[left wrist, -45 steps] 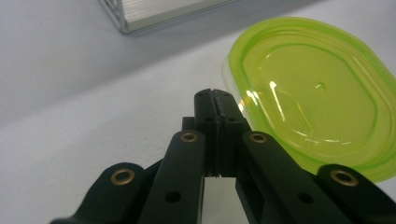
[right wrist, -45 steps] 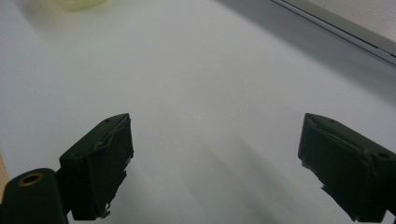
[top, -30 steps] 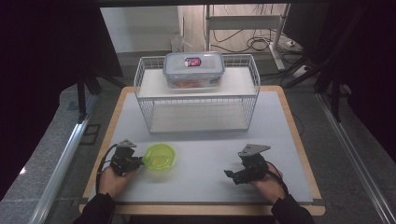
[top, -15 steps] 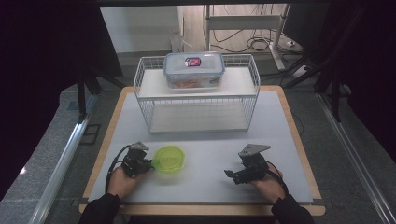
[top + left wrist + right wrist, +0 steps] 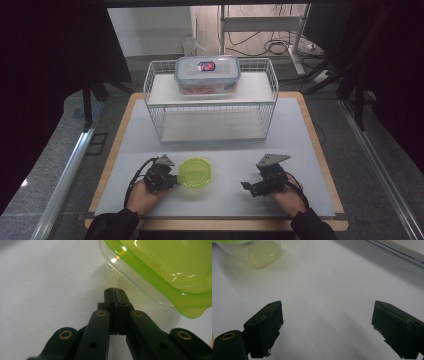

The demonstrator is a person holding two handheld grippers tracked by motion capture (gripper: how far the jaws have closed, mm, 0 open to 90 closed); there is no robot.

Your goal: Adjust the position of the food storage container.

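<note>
A small clear container with a lime-green lid (image 5: 195,171) sits on the white mat near the front, left of centre. My left gripper (image 5: 169,178) is at its left side, low on the mat. In the left gripper view its jaws are pressed together with nothing between them, and the gripper (image 5: 115,290) points at the foot of the container (image 5: 160,272); I cannot tell whether they touch. My right gripper (image 5: 248,187) rests at the front right with its jaws wide apart. The right gripper (image 5: 328,317) has only bare mat between its jaws, and the container (image 5: 257,255) lies far off.
A white wire rack (image 5: 150,100) stands across the back of the table. On its top shelf is a clear lidded storage box (image 5: 207,75) with red contents. The wooden table edge (image 5: 320,145) frames the mat.
My left gripper has slid to the right across the mat, and the green-lidded container has shifted right ahead of it. The right gripper has stayed still.
</note>
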